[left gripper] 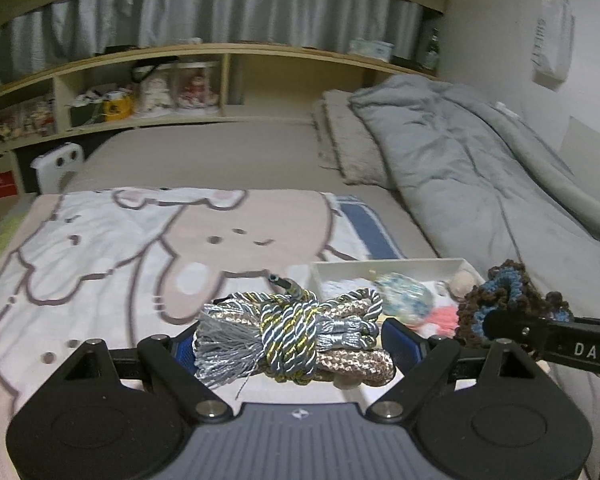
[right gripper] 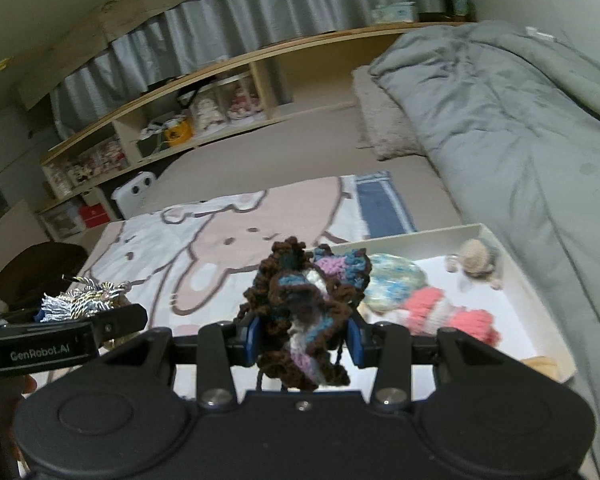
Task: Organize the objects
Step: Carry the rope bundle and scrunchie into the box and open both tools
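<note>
Silver, gold and tan twisted cord bundle [left gripper: 296,336], brown-edged blue, pink and white crochet piece [right gripper: 304,312], white tray [right gripper: 512,256], pink cartoon-rabbit blanket [left gripper: 140,248], grey duvet [left gripper: 480,168] at two o'clock.

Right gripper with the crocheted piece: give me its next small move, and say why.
Probably carry it a little forward and to the right, then lower it over the white tray. The right gripper is shut on the brown-and-blue crocheted piece, which hangs at the tray's near left corner, not yet over it. Other knitted items already lie inside, with bare floor beyond them.
</note>
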### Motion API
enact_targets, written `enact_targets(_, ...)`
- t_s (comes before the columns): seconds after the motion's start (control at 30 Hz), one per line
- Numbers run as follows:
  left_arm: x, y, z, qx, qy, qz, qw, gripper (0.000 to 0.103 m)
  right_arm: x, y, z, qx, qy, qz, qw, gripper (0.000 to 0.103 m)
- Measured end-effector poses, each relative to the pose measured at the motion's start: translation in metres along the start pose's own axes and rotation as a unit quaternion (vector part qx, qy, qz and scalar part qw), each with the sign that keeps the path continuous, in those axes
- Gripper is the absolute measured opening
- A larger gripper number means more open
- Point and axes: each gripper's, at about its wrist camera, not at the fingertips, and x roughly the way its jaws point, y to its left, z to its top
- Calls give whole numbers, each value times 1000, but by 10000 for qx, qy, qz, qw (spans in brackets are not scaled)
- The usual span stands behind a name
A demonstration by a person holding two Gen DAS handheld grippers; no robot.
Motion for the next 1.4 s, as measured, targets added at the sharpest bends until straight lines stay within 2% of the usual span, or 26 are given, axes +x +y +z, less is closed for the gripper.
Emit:
enact_targets(0.5,67,-66,-29,382,769,-416,9954,89,29,-58,-22,230,469,-342,9980,43)
enact_targets(0.73,90,-79,-28,399,894,-460,9941,91,45,-72,-28,400,554,-437,9967,44)
enact_targets(0.83,96,-78,-29,372,933,-374,9942,101,50,-79,-30,526,600,-616,9949,58)
enact_targets(0.9,97,-77,-29,401,937,-355,9942,102,52,-84,-32,576,619,-667,9942,69)
enact_targets(0.93,98,-77,-29,415,960,-384,9938,102,52,-85,-33,604,633,-687,9938,71)
enact_targets(1.4,96,-76,-34,438,1051,-390,9927,102,46,-86,-33,738,640,-660,9930,73)
